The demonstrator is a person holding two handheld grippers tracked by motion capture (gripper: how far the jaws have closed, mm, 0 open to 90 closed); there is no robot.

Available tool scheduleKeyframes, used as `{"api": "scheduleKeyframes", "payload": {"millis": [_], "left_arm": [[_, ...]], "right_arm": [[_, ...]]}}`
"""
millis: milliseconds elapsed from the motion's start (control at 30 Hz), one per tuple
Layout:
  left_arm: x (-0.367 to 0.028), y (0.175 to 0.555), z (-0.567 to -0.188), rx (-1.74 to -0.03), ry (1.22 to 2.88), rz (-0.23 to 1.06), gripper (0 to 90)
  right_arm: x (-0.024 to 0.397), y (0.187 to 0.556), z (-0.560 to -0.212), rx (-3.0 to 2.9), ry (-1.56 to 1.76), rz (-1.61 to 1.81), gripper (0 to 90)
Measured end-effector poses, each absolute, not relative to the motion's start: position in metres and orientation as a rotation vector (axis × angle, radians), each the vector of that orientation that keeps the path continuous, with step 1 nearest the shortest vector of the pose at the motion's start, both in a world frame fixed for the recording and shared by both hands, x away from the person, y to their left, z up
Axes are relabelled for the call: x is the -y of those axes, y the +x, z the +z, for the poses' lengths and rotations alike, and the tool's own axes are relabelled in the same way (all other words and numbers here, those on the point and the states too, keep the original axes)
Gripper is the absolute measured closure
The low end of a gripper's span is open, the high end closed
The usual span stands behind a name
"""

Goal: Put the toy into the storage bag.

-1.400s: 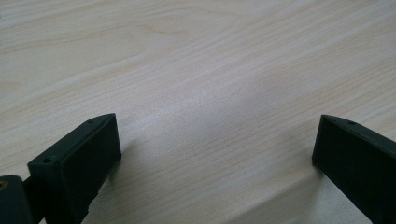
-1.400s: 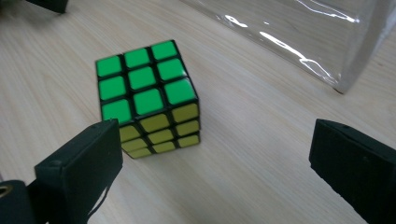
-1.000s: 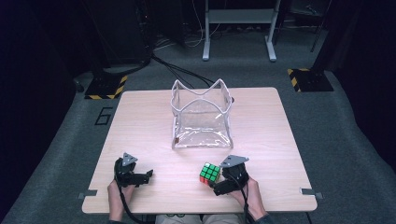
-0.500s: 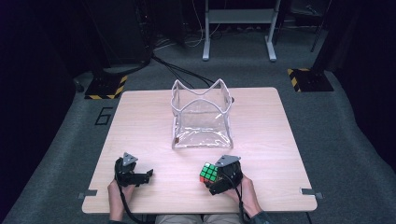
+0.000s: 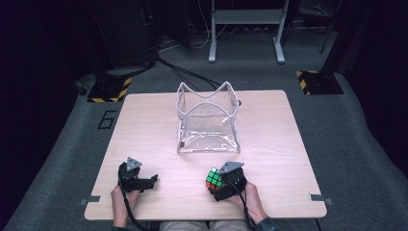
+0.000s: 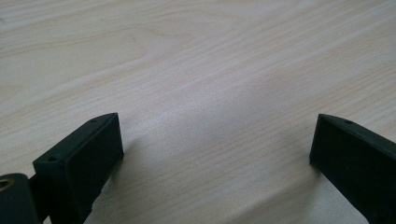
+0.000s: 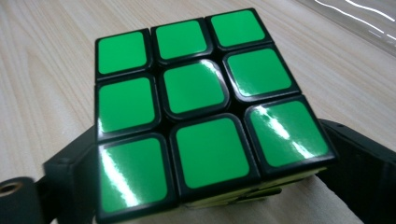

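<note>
A Rubik's cube (image 5: 214,179) with its green face up (image 7: 201,107) sits on the pale wooden table (image 5: 274,130), near the front edge and right of centre. My right gripper (image 5: 216,186) has come down over it. Its black jaws stand on either side of the cube and have just been closing; a sliver of table still shows beside the right jaw. At the front left my left gripper (image 5: 150,181) rests low over bare wood, its jaws (image 6: 212,140) wide apart with nothing between them.
A clear plastic bag-like container (image 5: 208,122) stands open-topped at the table's middle, just beyond the cube; its edge shows at the top right of the right gripper view (image 7: 359,18). Dark floor, cables and a metal stand lie beyond the table.
My right gripper has sunk and slid left over the cube, which now sits between its jaws. The left gripper has stayed put.
</note>
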State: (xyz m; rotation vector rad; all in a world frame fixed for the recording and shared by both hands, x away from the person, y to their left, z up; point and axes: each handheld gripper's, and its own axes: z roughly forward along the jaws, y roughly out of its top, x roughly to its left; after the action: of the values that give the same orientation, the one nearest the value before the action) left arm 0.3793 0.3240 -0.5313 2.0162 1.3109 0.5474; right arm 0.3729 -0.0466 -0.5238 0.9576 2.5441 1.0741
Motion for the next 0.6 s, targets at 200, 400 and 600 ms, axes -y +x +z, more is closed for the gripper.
{"api": "scheduleKeyframes", "payload": {"millis": [200,400,600], "left_arm": [[-0.324,0.3792,-0.5313,-1.311,2.016,0.547,2.5],[-0.3242,0.3793,-0.5312,-1.309,2.018,0.547,2.5],[-0.3241,0.3793,-0.5313,-1.308,2.018,0.547,2.6]], "right_arm": [[0.0474,0.3705,-0.5232,-2.524,0.929,1.107,32.3],[0.0469,0.3693,-0.5222,-2.509,0.916,1.08,32.9],[0.0465,0.3682,-0.5202,-2.504,0.908,1.053,32.9]]}}
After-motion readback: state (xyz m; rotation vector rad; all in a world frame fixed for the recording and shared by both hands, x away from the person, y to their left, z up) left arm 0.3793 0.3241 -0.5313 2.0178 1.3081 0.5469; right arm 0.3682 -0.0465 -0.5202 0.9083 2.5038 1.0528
